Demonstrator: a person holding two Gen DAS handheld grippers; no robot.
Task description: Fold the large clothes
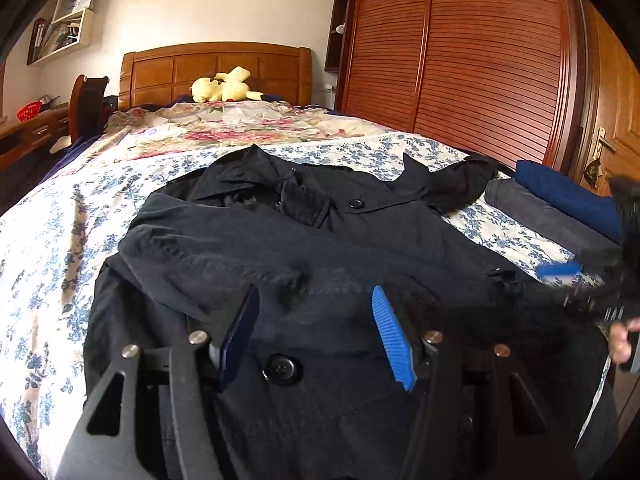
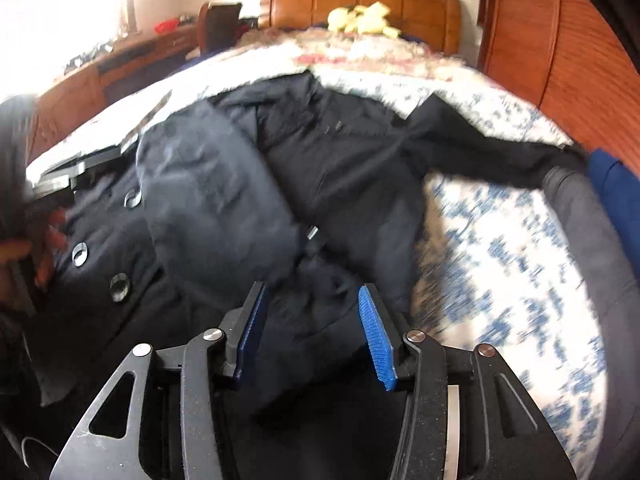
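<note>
Floral bed (image 1: 60,216) carries the black coat (image 1: 320,248); both claws, left (image 1: 316,336) and right (image 2: 310,332), released, so folded sleeve may slip loose.

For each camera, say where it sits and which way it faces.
Left wrist: on the left gripper, low over the black coat's front, facing up the bed to the headboard; own open fingers show, plus the right gripper and hand at right.
Right wrist: on the right gripper, tilted down over the coat's right side, facing the headboard; own open fingers show, a hand at left.
Shared: coat, bed, headboard, yellow plush, folded pile.
</note>
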